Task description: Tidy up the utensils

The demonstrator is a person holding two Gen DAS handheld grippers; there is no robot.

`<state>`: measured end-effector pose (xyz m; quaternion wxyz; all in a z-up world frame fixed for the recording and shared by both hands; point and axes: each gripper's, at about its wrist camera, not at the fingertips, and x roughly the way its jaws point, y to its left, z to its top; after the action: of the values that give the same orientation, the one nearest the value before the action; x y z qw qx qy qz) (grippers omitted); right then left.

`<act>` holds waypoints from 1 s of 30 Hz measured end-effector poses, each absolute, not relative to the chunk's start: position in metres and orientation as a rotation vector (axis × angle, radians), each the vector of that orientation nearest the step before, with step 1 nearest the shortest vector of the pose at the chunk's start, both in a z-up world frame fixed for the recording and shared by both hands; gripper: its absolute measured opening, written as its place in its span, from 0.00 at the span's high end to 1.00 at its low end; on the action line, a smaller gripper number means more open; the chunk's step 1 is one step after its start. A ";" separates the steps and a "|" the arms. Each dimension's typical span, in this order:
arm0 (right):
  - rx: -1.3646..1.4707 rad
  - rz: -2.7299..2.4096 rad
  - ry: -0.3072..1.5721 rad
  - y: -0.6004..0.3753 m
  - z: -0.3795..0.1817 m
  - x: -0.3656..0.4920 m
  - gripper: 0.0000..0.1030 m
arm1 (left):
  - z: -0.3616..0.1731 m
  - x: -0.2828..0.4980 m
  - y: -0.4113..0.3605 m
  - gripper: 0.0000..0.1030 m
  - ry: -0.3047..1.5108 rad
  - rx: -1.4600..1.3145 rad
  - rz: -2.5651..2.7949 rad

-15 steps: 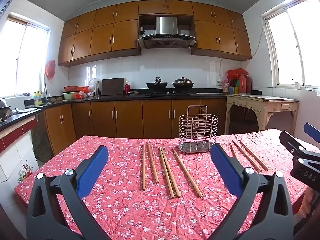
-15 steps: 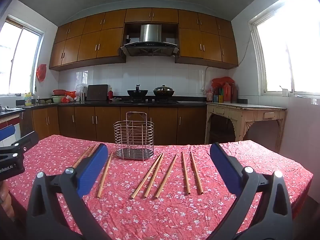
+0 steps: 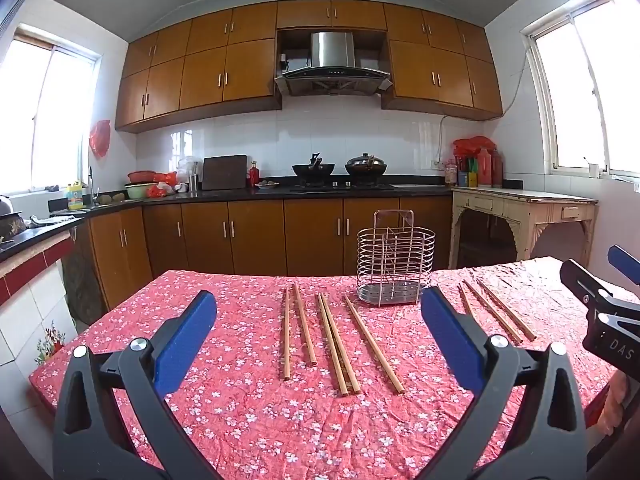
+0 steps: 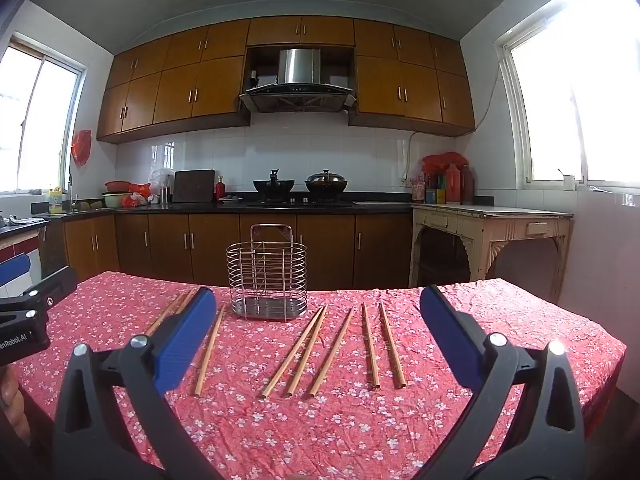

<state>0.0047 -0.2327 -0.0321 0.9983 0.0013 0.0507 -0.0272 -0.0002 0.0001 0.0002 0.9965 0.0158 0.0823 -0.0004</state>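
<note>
Several wooden chopsticks [image 3: 338,344] lie loose on a table with a red flowered cloth [image 3: 248,412]. A wire utensil basket [image 3: 395,266] stands upright at the table's far side, empty. In the right wrist view the basket [image 4: 267,276] has chopsticks on both sides of it [image 4: 340,346]. My left gripper [image 3: 318,320] is open and empty above the near chopsticks. My right gripper [image 4: 318,320] is open and empty, also above chopsticks. The right gripper also shows at the right edge of the left wrist view [image 3: 604,312].
Beyond the table are brown kitchen cabinets [image 3: 256,236], a black counter with a stove and two woks [image 3: 340,170], and a cream side table [image 3: 524,216] at the right. The table's right edge [image 4: 608,344] is near the right gripper.
</note>
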 end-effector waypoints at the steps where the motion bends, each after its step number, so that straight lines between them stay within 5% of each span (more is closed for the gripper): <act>1: 0.003 -0.055 0.101 -0.233 -0.032 0.005 0.04 | 0.000 0.000 0.000 0.02 0.165 0.031 0.000; 30: 0.008 -0.054 0.105 -0.233 -0.031 0.005 0.04 | -0.008 0.002 -0.008 0.02 0.172 0.028 -0.004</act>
<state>0.0052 -0.2333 -0.0310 0.9983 0.0040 0.0526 -0.0268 0.0019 -0.0083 -0.0080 0.9962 0.0141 0.0860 -0.0021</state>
